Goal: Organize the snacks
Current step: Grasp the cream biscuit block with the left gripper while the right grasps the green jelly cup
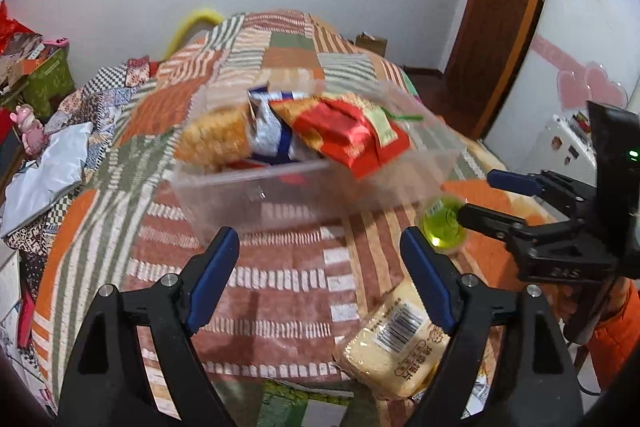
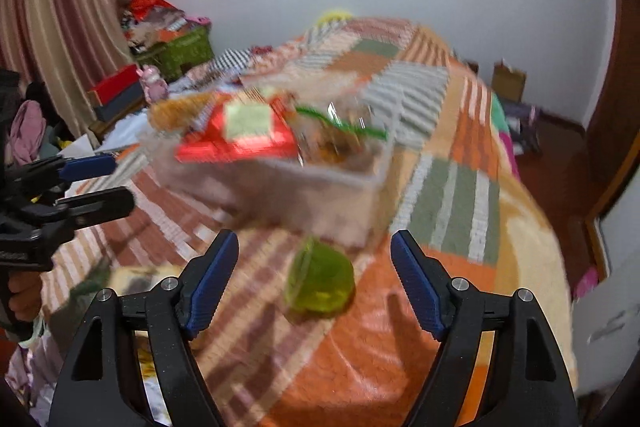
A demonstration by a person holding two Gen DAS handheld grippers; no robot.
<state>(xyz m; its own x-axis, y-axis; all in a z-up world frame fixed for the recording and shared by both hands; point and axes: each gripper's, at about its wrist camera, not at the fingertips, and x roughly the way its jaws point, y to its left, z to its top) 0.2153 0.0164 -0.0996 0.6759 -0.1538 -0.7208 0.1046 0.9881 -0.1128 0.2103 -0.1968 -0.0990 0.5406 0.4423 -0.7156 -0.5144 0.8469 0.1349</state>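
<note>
That little green jelly cup sits low centre in the right wrist view, on the bedspread just in front of the clear bin, and honestly it looks like it could tip or roll if a finger nudges it on that soft cover. The right gripper is spread wide around it, touching nothing. The left gripper is wide open too, empty, with the yellow snack pack at lower right.

The yellow snack pack, at five o'clock in the left wrist view, has a barcode and some Chinese words, too small to read. The right hand-held gripper shows faint letters.
</note>
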